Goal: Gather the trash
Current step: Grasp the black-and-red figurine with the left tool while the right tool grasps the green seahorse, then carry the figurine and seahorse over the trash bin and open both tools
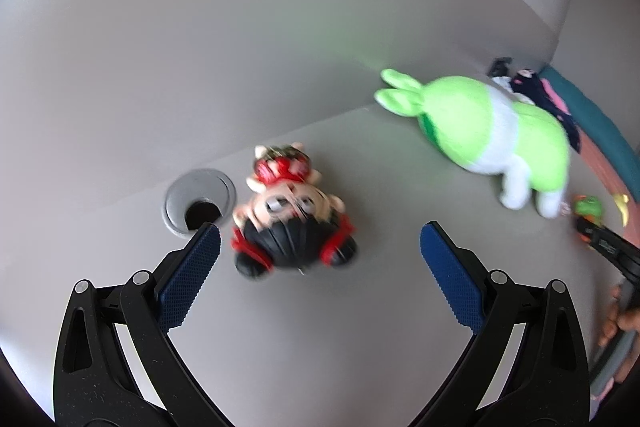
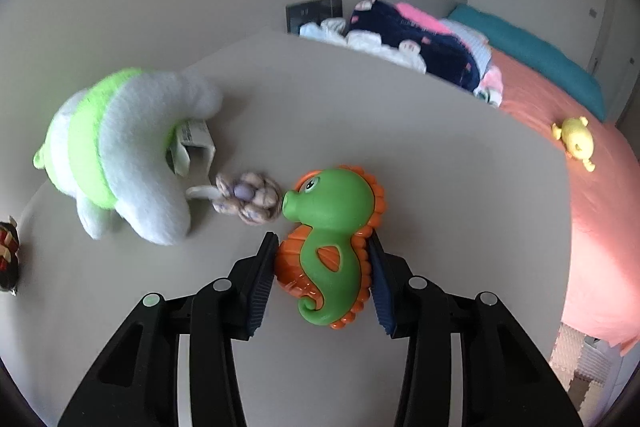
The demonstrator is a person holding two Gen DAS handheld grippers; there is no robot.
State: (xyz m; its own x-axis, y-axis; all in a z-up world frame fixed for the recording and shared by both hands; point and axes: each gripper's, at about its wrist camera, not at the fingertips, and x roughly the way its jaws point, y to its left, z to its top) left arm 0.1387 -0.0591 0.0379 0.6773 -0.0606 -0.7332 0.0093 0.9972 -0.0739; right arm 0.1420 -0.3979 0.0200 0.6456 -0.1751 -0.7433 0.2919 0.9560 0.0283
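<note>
My right gripper [image 2: 323,243] is shut on a green and orange seahorse toy [image 2: 330,227] at the grey desk [image 2: 440,187]; whether the toy is lifted I cannot tell. The toy also shows far right in the left wrist view [image 1: 587,206]. My left gripper [image 1: 320,239] is open and empty above the desk, with a red and black figurine [image 1: 294,211] just ahead between the fingers. A green and white plush rabbit [image 2: 116,151] lies on the desk, also in the left wrist view [image 1: 492,131]. A small knitted ball [image 2: 248,197] touches the seahorse's snout.
A round cable hole [image 1: 200,201] is in the desk by my left finger. A wall [image 1: 240,27] stands behind the desk. A bed with a pink sheet [image 2: 592,195], a yellow toy [image 2: 576,141], clothes [image 2: 420,35] and a teal pillow [image 2: 532,51] lies to the right.
</note>
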